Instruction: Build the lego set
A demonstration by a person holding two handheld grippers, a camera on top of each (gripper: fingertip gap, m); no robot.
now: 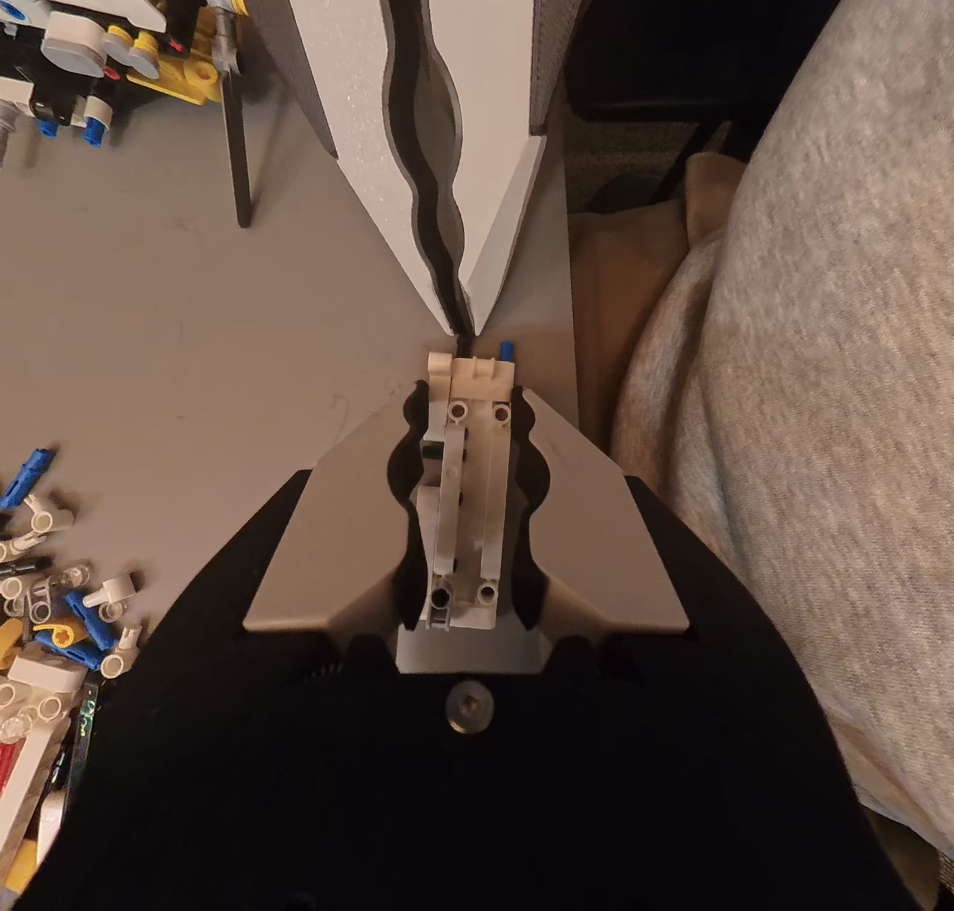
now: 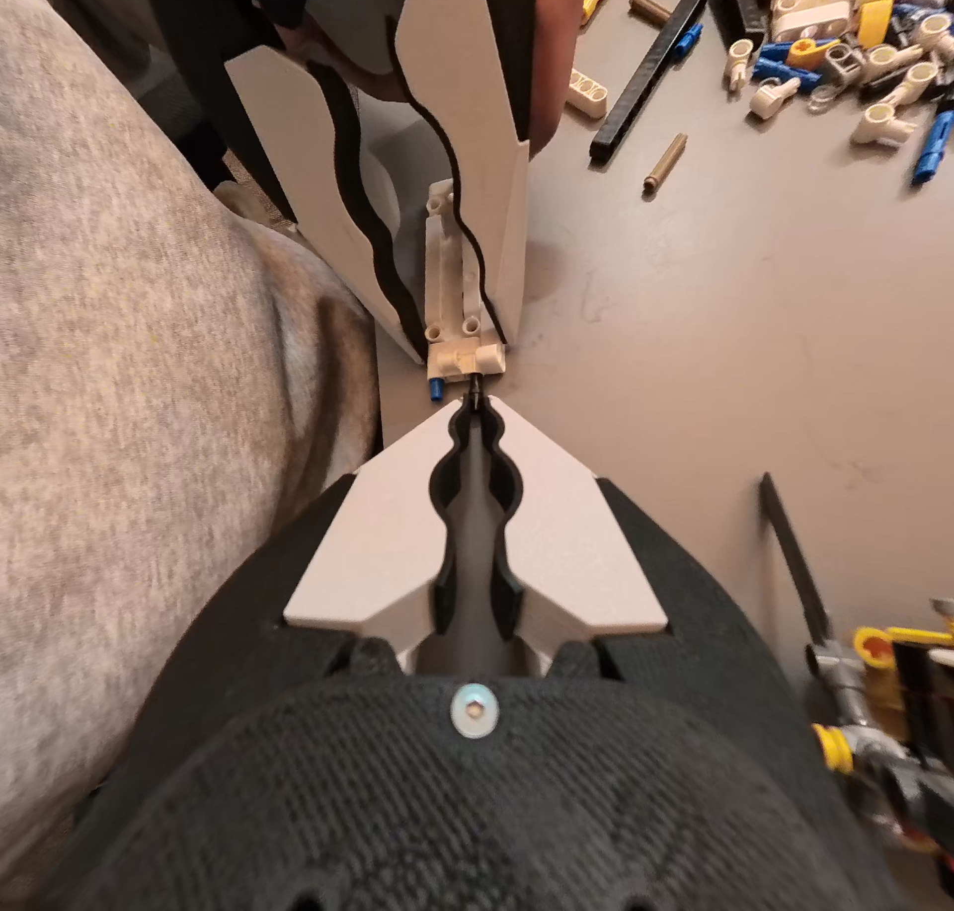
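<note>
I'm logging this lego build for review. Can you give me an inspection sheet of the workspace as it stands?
Surface: grey table, faintly scuffed.
Job's things: white sub-assembly with a blue pin; small black pin at its end; partly built model.
Clutter: loose parts pile; black beam; brown pin.
Grippers: left gripper shut on the sub-assembly; right gripper pinches the black pin.
Cables: nothing seen.
Surroundings: grey fabric beside the table edge.

White lego piece (image 1: 467, 494) with blue pin (image 1: 507, 352); heathered grey fabric (image 1: 805, 370).
</note>
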